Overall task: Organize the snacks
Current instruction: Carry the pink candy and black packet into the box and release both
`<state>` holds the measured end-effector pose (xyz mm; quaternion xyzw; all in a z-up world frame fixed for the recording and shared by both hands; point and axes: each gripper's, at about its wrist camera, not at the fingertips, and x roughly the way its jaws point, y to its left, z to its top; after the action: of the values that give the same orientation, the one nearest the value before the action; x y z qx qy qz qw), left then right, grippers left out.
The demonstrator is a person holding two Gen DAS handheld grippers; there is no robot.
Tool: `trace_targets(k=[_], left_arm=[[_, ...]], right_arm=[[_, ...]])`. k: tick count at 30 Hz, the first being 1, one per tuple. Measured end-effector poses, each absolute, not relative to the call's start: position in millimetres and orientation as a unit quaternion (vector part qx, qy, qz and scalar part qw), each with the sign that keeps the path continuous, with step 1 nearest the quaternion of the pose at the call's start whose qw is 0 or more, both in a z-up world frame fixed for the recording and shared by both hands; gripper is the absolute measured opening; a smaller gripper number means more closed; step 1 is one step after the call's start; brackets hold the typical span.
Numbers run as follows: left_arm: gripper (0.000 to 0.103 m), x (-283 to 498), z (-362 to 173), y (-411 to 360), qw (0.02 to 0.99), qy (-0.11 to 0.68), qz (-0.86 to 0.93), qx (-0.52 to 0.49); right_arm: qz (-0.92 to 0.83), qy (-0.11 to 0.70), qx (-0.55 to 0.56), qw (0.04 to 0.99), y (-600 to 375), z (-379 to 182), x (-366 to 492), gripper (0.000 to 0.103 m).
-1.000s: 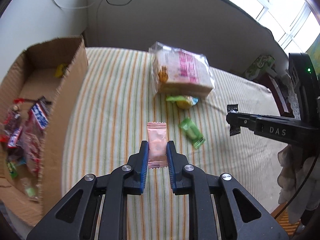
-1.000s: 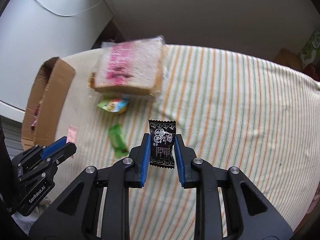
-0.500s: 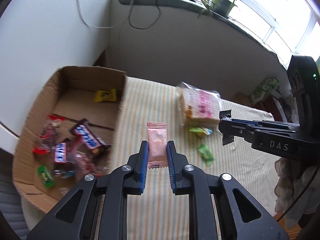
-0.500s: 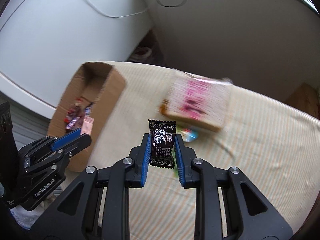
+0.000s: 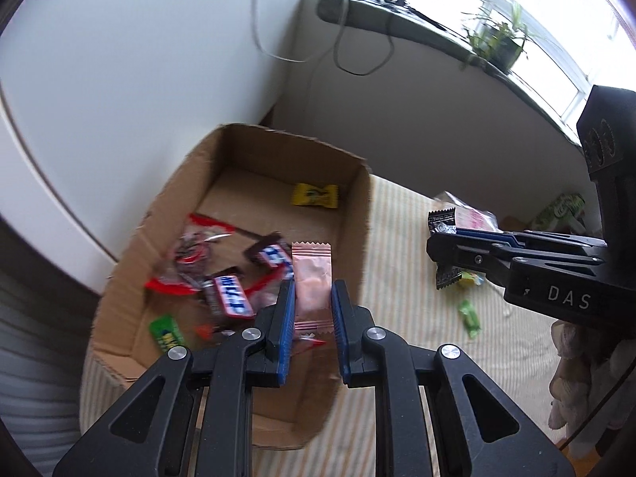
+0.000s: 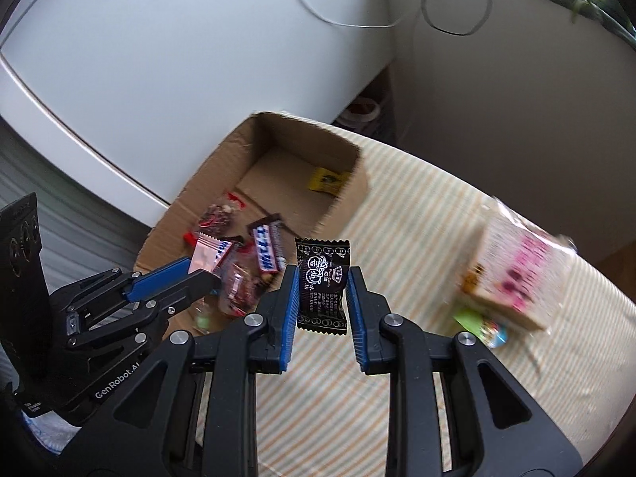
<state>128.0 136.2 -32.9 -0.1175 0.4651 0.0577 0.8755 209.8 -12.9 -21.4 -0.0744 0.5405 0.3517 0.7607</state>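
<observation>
Looking along the left gripper, its two blue fingers are clamped on a pink sweet packet, held upright over the near right corner of the cardboard box. Inside the box lie several snacks: a yellow sweet at the far end, two chocolate bars and red wrappers in the middle, a green packet at the near left. To the right, over the striped cloth, the right gripper comes in from the side with a black packet in its fingers. A green sweet lies loose on the cloth beyond it, and part of a bread bag shows behind

From the right wrist, the right gripper's fingers are closed on the black packet, hanging over the cloth just beside the box's right wall. The left gripper sits at the left, its pink packet above the box contents. At the far right a bag of sliced bread and a small colourful sweet rest on the cloth, blurred

My read: the job is well past halfway; two packets await dropping, and three or so items are left on the cloth
</observation>
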Motion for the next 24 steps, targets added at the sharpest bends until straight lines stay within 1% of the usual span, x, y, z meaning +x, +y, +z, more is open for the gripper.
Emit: trace_targets(k=[12, 24], left_arm=[[0.017, 120, -40, 172, 0.869, 0.469, 0.090, -0.128], [0.018, 121, -47, 182, 0.862, 0.479, 0.095, -0.137]], right_arm=[[0.389, 0.543, -0.104, 0.737, 53, -37, 209, 0.024], [0.407, 0.540, -0.119, 0.727, 71, -40, 204, 0.025]])
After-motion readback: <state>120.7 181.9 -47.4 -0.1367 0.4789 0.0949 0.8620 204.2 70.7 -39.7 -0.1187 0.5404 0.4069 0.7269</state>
